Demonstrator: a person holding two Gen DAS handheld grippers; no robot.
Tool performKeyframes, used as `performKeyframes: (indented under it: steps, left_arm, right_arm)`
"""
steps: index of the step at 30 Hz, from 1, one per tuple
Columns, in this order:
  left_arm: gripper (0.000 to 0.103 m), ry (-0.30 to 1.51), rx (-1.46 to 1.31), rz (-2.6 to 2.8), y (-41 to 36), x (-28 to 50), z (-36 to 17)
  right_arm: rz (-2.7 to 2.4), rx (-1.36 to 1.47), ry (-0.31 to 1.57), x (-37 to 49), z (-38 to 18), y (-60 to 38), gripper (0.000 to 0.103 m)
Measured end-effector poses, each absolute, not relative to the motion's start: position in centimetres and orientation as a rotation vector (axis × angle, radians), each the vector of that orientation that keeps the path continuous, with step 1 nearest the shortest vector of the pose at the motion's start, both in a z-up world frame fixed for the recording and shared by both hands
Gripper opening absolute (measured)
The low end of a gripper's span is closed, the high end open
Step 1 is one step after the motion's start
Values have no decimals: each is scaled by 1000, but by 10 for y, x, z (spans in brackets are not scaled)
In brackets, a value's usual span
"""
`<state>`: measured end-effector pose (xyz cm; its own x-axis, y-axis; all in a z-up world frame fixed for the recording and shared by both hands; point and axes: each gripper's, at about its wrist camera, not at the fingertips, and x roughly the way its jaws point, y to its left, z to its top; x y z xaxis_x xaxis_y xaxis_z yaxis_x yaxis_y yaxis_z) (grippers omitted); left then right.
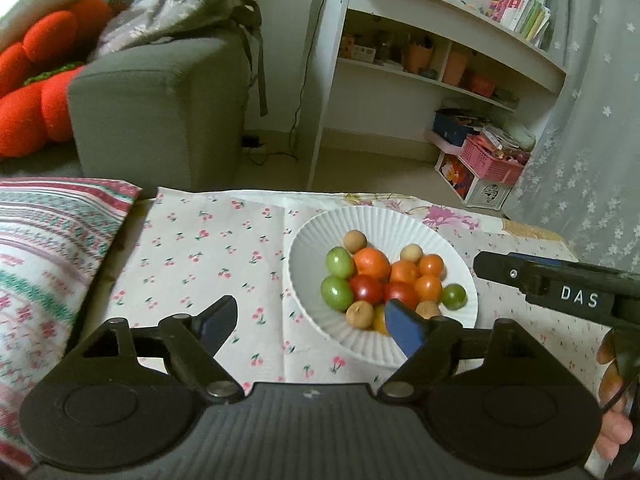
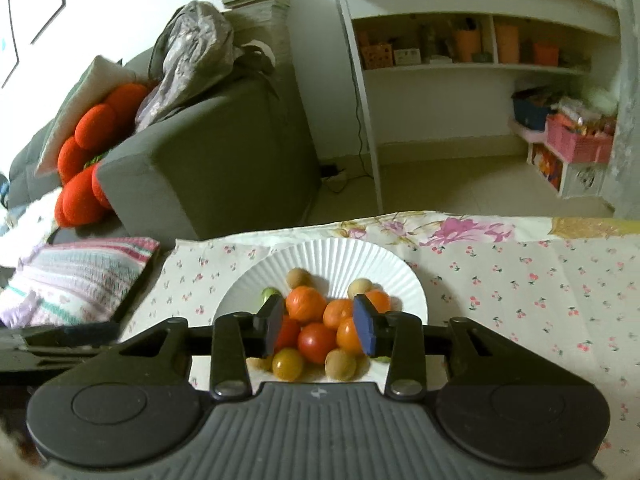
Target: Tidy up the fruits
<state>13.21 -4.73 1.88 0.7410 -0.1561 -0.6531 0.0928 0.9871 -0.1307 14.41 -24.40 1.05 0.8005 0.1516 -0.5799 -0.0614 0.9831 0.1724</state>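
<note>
Your right gripper (image 2: 322, 330) hung half-open and empty above the fruits (image 2: 320, 328) heaped in the white plate (image 2: 340, 256). Your left gripper (image 1: 310, 326) gaped wide, empty, left of the plate.

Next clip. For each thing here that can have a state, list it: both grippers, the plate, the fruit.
left gripper: open wide, holding nothing, one finger over the plate's near rim.
right gripper: open, empty, fingers either side of the fruit pile in its view.
white plate: upright on the cherry-print cloth, filled.
fruit pile: heaped together on the plate, green, orange, red and brown ones mixed, not sorted.
</note>
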Motion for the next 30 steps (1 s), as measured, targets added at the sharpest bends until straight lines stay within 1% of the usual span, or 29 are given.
performKeyframes:
  steps: [3, 5, 11, 18, 20, 23, 24, 26, 30]
  left_arm:
    - [77, 719, -89, -123, -44, 119, 21]
    - [78, 714, -97, -129, -43, 112, 22]
    - [83, 690, -69, -132, -46, 89, 23]
    - [83, 687, -43, -128, -48, 77, 21]
    - [84, 681, -42, -126, -48, 76, 20]
    - [87, 673, -27, -112, -47, 77, 18]
    - [87, 676, -23, -110, -47, 77, 17]
    - [88, 684, -26, -105, -45, 78, 16]
    - [92, 687, -23, -102, -44, 78, 15]
  right_arm:
    - [105, 143, 614, 129, 13, -241, 37]
    - [90, 152, 598, 118, 15, -241, 42]
    - [60, 160, 582, 91, 14, -236, 48]
    - [53, 164, 574, 79, 10, -229, 51]
    - [42, 152, 570, 77, 8, -227, 57]
    - [23, 147, 573, 76, 4, -226, 76]
    - [16, 146, 580, 78, 2, -226, 79]
    - [1, 143, 590, 76, -1, -226, 92]
    - [-21, 139, 603, 74, -4, -226, 99]
